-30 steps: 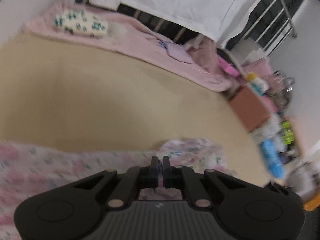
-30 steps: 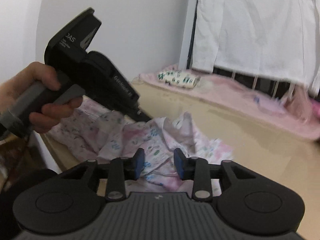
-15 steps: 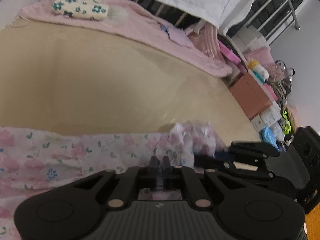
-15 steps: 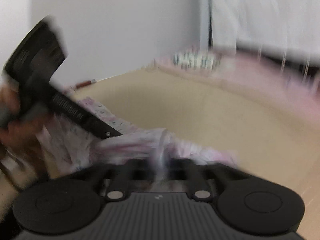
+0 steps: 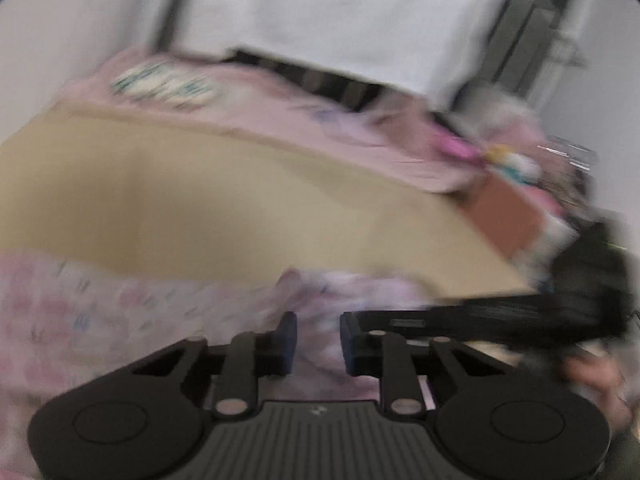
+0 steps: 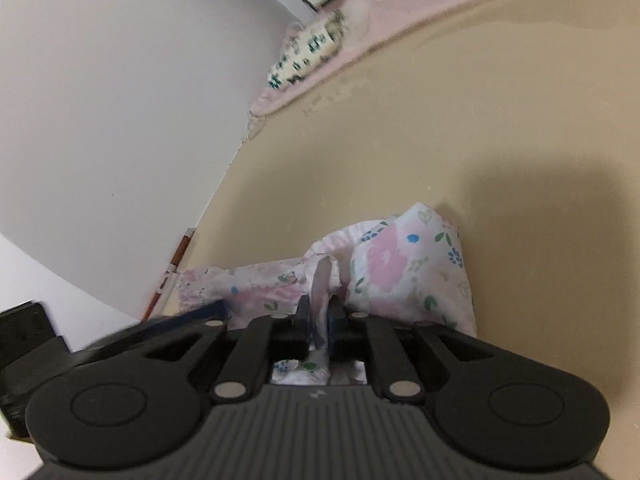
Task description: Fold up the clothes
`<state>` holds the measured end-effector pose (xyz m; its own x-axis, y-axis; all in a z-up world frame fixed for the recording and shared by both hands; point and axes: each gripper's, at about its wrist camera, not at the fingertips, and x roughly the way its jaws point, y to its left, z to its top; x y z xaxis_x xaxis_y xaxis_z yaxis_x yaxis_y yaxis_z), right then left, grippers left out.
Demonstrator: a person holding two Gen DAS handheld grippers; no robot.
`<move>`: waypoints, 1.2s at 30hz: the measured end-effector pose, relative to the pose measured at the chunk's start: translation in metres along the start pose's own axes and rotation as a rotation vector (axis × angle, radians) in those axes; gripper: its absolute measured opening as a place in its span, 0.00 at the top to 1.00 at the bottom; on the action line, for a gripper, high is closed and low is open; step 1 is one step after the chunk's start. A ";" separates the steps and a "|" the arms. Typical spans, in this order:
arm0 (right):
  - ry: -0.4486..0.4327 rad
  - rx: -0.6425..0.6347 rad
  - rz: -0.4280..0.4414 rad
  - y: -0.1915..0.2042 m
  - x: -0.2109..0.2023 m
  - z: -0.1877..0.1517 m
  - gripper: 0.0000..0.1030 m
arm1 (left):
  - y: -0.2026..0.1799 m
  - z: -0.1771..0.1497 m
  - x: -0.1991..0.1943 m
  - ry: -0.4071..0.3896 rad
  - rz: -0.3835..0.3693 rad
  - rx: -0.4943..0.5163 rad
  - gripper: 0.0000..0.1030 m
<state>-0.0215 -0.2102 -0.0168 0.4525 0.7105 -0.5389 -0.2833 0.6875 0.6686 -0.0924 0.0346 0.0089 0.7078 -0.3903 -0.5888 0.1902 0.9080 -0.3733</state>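
A pink floral garment (image 5: 120, 304) lies crumpled on the beige mat (image 5: 200, 208). In the blurred left wrist view my left gripper (image 5: 318, 330) is open, with cloth showing below the gap between its fingers. In the right wrist view my right gripper (image 6: 320, 314) is shut on a raised fold of the floral garment (image 6: 408, 264), low over the mat. One blue-padded finger (image 6: 212, 310) of the left gripper reaches in from the left, close beside that fold. The right gripper's black body (image 5: 540, 312) crosses the lower right of the left wrist view.
Along the mat's far edge lies a pink blanket (image 5: 280, 120) with a green-patterned pillow (image 5: 160, 84) on it. White cloth (image 5: 340, 20) hangs above. A brown box (image 5: 504, 212) and clutter stand at right. A white wall (image 6: 120, 100) borders the mat's left side.
My left gripper went from shut to open and its view swung upward. The right gripper dropped low to the mat and shut on a fold of the garment.
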 end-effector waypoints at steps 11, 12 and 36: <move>-0.061 -0.386 -0.234 0.038 -0.020 -0.020 0.70 | 0.023 -0.006 -0.057 -0.205 0.068 -0.144 0.68; -0.068 -0.431 -0.243 0.046 -0.022 -0.020 0.70 | 0.026 -0.010 -0.074 -0.238 0.080 -0.143 0.51; 0.492 -0.930 0.047 0.149 0.167 0.058 0.79 | 0.064 -0.045 -0.096 -0.180 0.427 -0.433 0.87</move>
<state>0.0613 0.0017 0.0226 0.0906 0.5787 -0.8105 -0.9232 0.3540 0.1496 -0.1790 0.1236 0.0093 0.7710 0.0590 -0.6341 -0.4000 0.8196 -0.4101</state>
